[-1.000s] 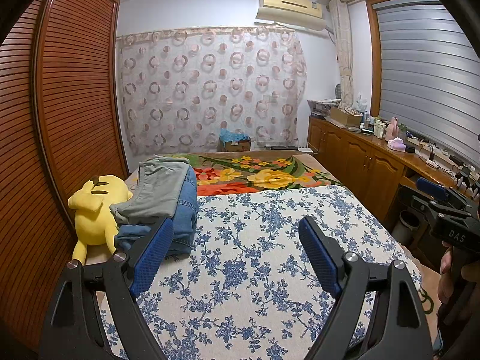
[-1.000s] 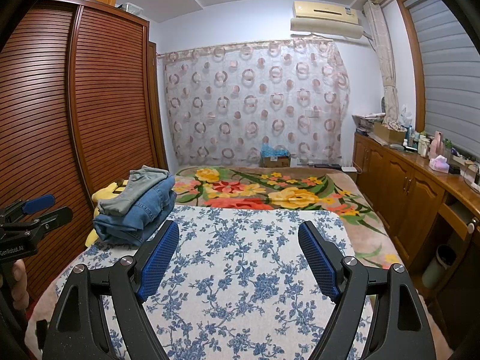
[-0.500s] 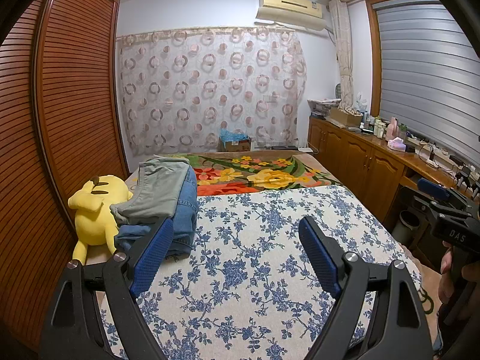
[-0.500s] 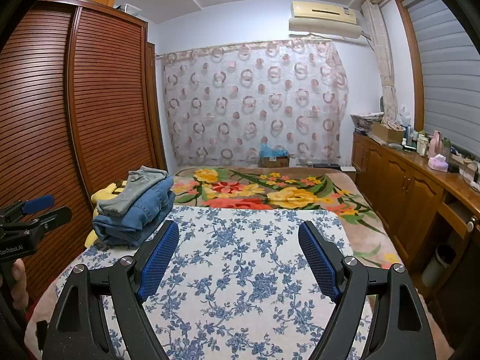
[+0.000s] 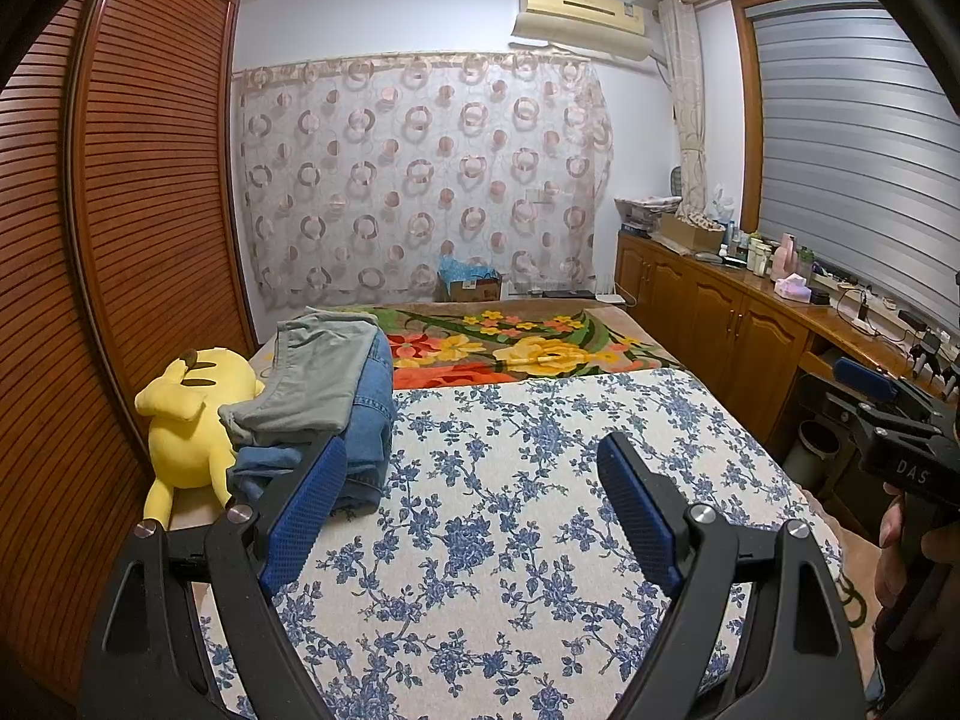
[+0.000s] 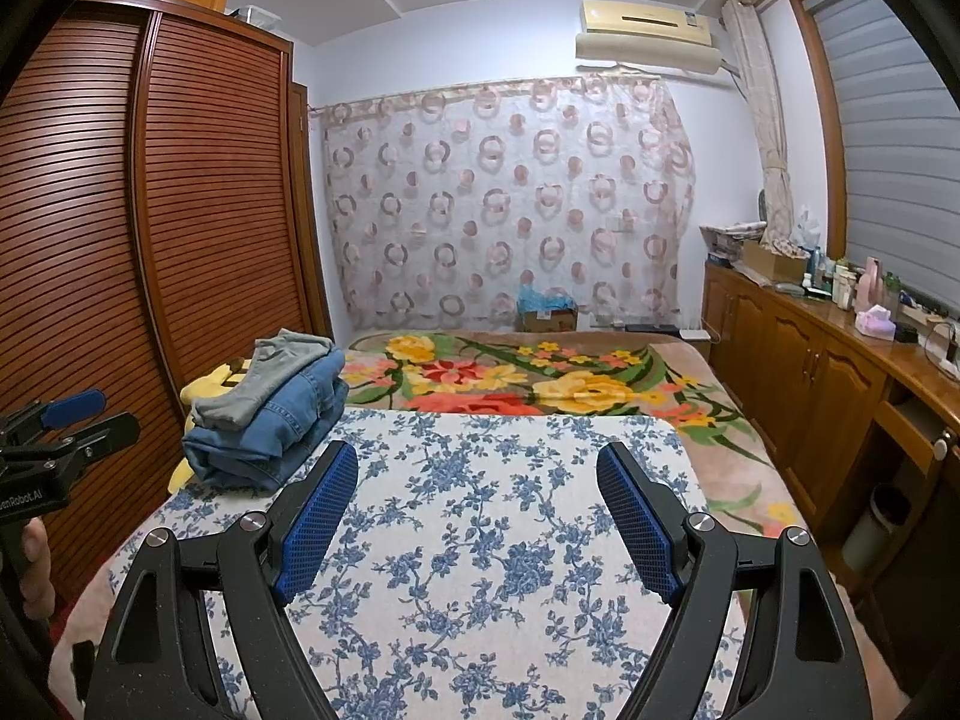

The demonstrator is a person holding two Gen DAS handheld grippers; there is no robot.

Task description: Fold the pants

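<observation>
A stack of folded pants lies at the bed's left side: grey pants point(image 5: 321, 372) point(image 6: 270, 375) on top of blue jeans point(image 5: 366, 426) point(image 6: 282, 426). My left gripper point(image 5: 474, 468) hovers open over the blue-flowered sheet point(image 5: 516, 480), its left finger just in front of the stack, nothing between the pads. My right gripper point(image 6: 477, 471) also stands open and empty above the sheet point(image 6: 480, 510), to the right of the stack. Each view catches the other gripper at its edge, held by a hand.
A yellow plush toy point(image 5: 186, 420) lies left of the stack against the slatted wardrobe point(image 5: 120, 240). A floral blanket point(image 6: 540, 378) covers the bed's far half. Wooden cabinets point(image 6: 828, 384) with clutter line the right wall, a bin point(image 6: 870, 528) below.
</observation>
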